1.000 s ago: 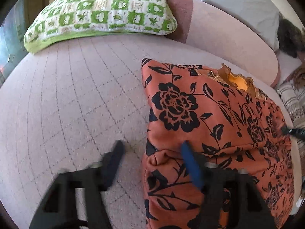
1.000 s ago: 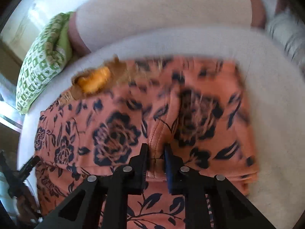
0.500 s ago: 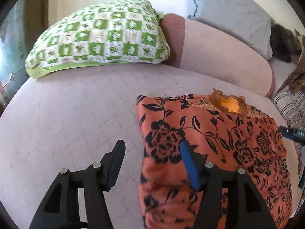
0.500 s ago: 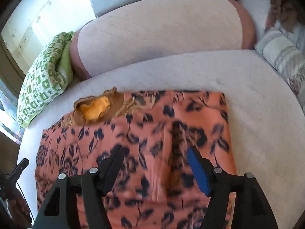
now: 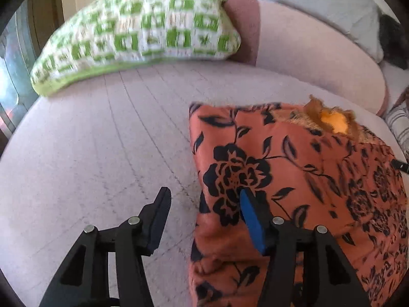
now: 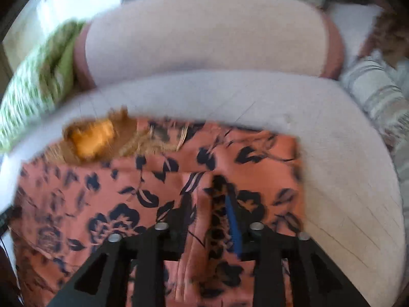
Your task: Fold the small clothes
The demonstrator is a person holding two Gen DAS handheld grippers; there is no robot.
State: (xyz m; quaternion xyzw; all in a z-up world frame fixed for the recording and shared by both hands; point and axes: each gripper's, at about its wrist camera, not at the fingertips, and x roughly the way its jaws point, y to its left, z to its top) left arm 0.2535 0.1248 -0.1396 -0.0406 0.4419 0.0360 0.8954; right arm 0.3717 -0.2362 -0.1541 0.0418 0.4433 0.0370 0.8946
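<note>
While a green-and-white checked cushion (image 5: 138, 25) is leaning at the far left of the pale pink sofa seat (image 5: 102, 140), the left gripper (image 5: 204, 212) is hovering with jaws apart, straddling the left edge of the folded orange floral garment (image 5: 294, 179) lying on the seat. The right gripper (image 6: 209, 217) has just been closing, with a raised fold of the garment between its jaws; whether it is pinching is unclear.

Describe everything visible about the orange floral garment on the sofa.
The orange floral garment is thin woven-looking cloth printed with black roses and leaves. It lies folded and mostly flat on the pinkish sofa seat, its folded edge puffed up. A brownish embroidered neckline with a yellow lining shows at the far edge. The right claw, just closing, straddles a raised crease in it.
</note>
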